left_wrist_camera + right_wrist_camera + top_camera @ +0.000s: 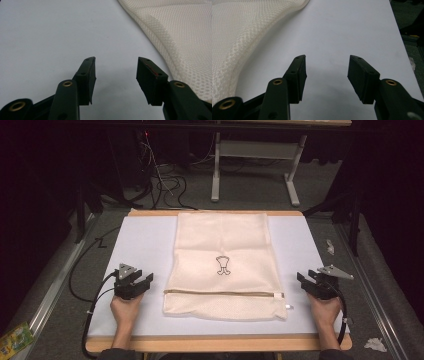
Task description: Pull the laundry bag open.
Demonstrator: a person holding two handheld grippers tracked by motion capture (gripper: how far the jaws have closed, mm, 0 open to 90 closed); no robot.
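Observation:
A cream mesh laundry bag (222, 262) lies flat in the middle of the white table top (140, 240), with a zipper (225, 293) across its near end and a small dark logo (223, 265) at its centre. My left gripper (141, 281) rests open on the table just left of the bag, whose mesh edge (180, 37) runs along the right of the left gripper view. My right gripper (306, 276) is open to the bag's right, and the mesh (239, 32) lies at the left of the right gripper view. Nothing is between either pair of jaws.
The table has a wooden rim (215, 343) along its near edge. Cables (167, 182) lie on the carpet beyond the table, near a white desk frame (255, 160). A yellow-green packet (15, 338) lies on the floor at the left, crumpled paper (375, 344) at the right.

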